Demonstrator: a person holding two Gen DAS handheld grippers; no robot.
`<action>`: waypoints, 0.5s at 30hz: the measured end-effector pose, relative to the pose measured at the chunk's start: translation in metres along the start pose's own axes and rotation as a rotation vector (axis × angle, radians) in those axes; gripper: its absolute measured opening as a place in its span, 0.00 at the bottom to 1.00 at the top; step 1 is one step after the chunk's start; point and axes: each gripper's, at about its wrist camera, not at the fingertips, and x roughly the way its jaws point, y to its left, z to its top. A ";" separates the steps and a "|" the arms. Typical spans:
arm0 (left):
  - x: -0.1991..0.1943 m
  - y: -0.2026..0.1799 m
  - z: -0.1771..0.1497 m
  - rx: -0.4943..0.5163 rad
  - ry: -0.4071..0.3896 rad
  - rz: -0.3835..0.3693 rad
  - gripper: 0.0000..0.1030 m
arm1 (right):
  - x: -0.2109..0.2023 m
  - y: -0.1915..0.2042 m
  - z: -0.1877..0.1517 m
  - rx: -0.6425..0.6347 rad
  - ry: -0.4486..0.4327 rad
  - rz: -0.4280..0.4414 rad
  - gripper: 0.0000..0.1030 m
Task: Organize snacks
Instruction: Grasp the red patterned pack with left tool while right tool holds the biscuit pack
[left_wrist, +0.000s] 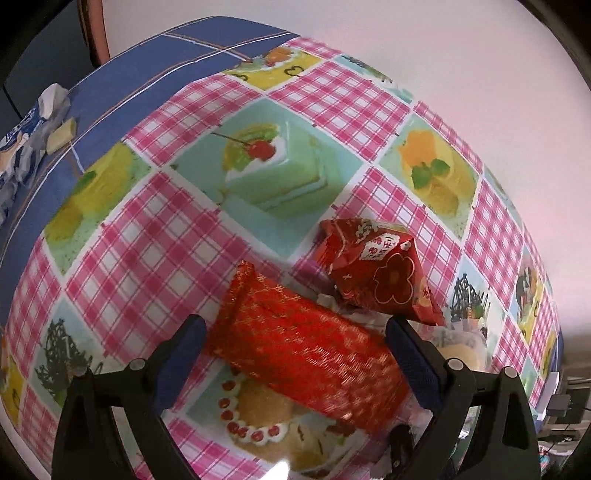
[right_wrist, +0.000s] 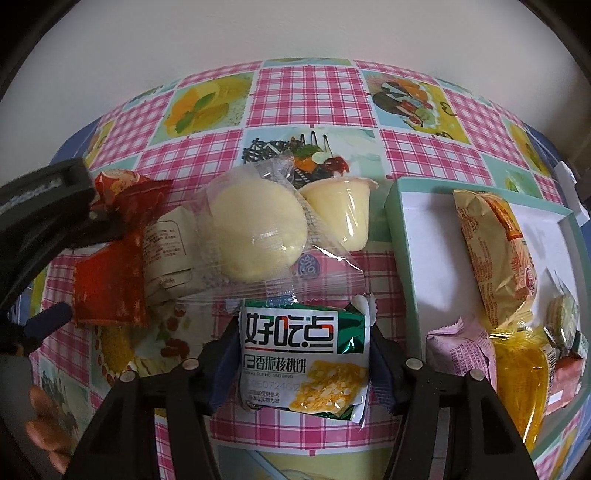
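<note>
In the left wrist view my left gripper (left_wrist: 295, 332) is open, its fingers either side of a long red gold-patterned packet (left_wrist: 306, 350) lying on the tablecloth. A second red packet with a flower print (left_wrist: 380, 273) lies just beyond it. In the right wrist view my right gripper (right_wrist: 301, 339) is shut on a green and white biscuit packet (right_wrist: 303, 362). The long red packet (right_wrist: 107, 280) shows at the left there, with the left gripper (right_wrist: 55, 258) over it. Ahead lie a round yellow bun in clear wrap (right_wrist: 258, 229), a beige packet (right_wrist: 170, 254) and a pudding cup (right_wrist: 347, 210).
A pale green tray (right_wrist: 402, 236) at the right holds a long orange-yellow packet (right_wrist: 502, 266), a pink packet (right_wrist: 461, 354) and small sweets. In the left wrist view a blue and white wrapper (left_wrist: 26, 140) lies on the blue cloth far left. The wall runs behind the table.
</note>
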 end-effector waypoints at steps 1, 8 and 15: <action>0.002 -0.004 0.001 0.007 -0.006 0.005 0.95 | 0.000 0.000 0.000 -0.001 0.000 -0.001 0.62; 0.015 -0.023 0.008 0.057 0.051 0.053 0.95 | 0.000 0.000 0.001 -0.009 0.003 0.000 0.62; 0.017 -0.020 0.002 0.052 0.112 0.085 0.95 | 0.001 -0.003 0.000 0.002 0.018 -0.008 0.62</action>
